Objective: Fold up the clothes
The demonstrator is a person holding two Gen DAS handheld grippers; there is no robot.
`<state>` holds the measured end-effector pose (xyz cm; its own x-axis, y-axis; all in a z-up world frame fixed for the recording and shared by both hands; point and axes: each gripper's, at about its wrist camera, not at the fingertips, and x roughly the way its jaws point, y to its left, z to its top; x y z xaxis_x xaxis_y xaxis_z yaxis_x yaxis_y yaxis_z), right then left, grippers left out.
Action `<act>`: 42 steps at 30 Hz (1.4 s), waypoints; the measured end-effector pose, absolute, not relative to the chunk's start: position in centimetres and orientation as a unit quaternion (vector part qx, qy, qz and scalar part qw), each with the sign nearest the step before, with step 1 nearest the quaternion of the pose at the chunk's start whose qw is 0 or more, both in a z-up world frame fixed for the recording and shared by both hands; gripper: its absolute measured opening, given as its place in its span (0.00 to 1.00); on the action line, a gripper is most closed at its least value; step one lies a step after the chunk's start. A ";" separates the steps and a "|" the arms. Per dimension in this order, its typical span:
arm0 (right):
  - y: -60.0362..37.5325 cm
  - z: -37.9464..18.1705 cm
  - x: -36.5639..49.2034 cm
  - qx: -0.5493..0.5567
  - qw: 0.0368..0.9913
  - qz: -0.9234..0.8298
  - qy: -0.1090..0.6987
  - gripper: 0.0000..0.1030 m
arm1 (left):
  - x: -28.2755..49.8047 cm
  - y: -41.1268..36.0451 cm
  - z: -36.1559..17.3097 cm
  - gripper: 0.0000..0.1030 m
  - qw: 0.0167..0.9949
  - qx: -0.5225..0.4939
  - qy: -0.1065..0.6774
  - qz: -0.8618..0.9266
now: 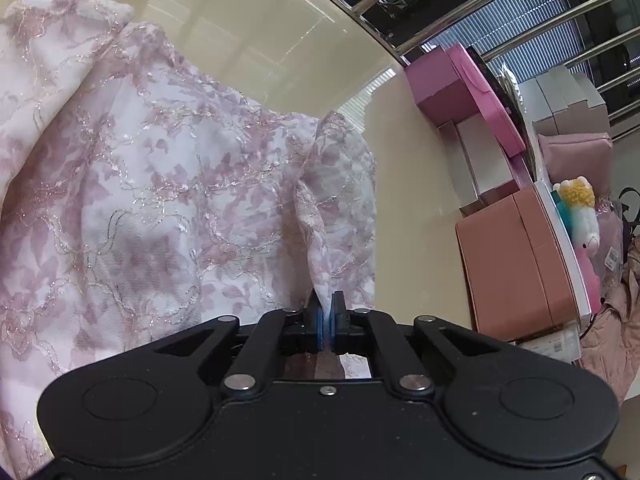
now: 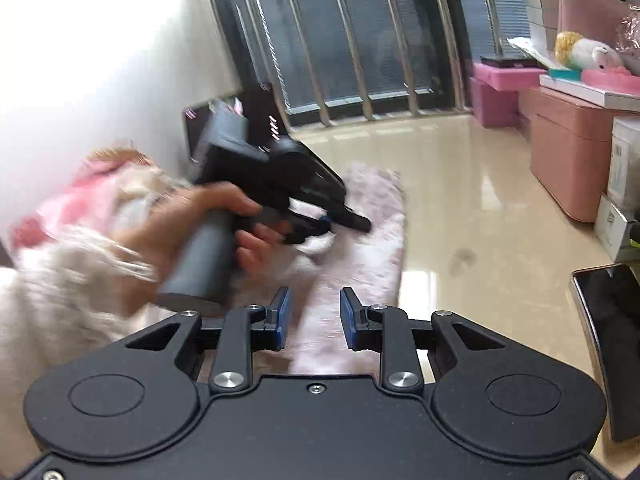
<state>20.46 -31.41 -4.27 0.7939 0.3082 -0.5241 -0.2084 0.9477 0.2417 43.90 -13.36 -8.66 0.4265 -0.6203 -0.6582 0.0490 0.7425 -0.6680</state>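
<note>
Seen from the left wrist, the left hand-held gripper [image 1: 328,316] pinches a fold of the pink floral garment [image 1: 160,184], whereas the right wrist view shows the right hand-held gripper [image 2: 314,318] spread and empty above it.

We are looking along the left gripper [image 1: 327,316], whose blue pads [image 1: 320,326] are pinching a raised ridge of the pink floral garment [image 1: 160,184] at lower centre. The garment is spreading over the left and middle of the frame, lying on the glossy cream floor [image 1: 416,184], with silvery thread glinting across it. At the right edge, pink boxes [image 1: 508,264] are stacking up beside a plush toy [image 1: 580,216], and metal window bars [image 1: 500,12] are crossing the upper right.
</note>
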 end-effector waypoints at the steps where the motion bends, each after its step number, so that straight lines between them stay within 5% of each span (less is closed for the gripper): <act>1: -31.2 -4.8 21.1 0.079 0.942 0.134 0.297 0.24 | 44.0 -13.4 -8.7 0.04 0.792 -0.290 0.493 -0.213; 5: -29.7 -7.9 21.7 0.038 0.936 0.123 0.328 0.16 | 43.6 -13.1 -7.6 0.11 0.805 -0.300 0.471 -0.198; 9: -28.6 -8.5 20.6 0.006 0.942 0.107 0.318 0.15 | 43.0 -12.7 -5.9 0.53 0.828 -0.314 0.433 -0.169; 11: -28.3 -8.5 20.4 -0.005 0.943 0.103 0.315 0.15 | 42.4 -12.6 -4.8 0.60 0.843 -0.318 0.405 -0.156; 14: -28.3 -8.6 20.3 -0.011 0.944 0.104 0.314 0.15 | 41.0 -14.0 -2.6 0.59 0.872 -0.279 0.351 -0.196; 16: -28.5 -8.7 20.5 -0.007 0.943 0.106 0.315 0.15 | 40.6 -16.0 -1.9 0.37 0.885 -0.229 0.339 -0.223; 19: -28.5 -8.8 20.6 -0.008 0.944 0.106 0.314 0.15 | 41.1 -19.1 -2.8 0.18 0.886 -0.156 0.370 -0.233; 30: -28.5 -9.1 20.4 -0.012 0.947 0.109 0.301 0.15 | 41.8 -20.5 -6.5 0.15 0.886 -0.136 0.406 -0.176; 32: -28.6 -9.2 20.3 -0.009 0.948 0.109 0.300 0.16 | 41.2 -20.0 -5.4 0.29 0.891 -0.160 0.387 -0.178; 34: -28.6 -9.2 20.3 -0.008 0.949 0.108 0.297 0.16 | 39.9 -19.7 -3.7 0.59 0.898 -0.182 0.355 -0.185; 42: -28.8 -9.3 20.2 -0.012 0.949 0.115 0.293 0.16 | 29.7 -19.4 6.6 0.79 0.898 -0.179 0.262 -0.305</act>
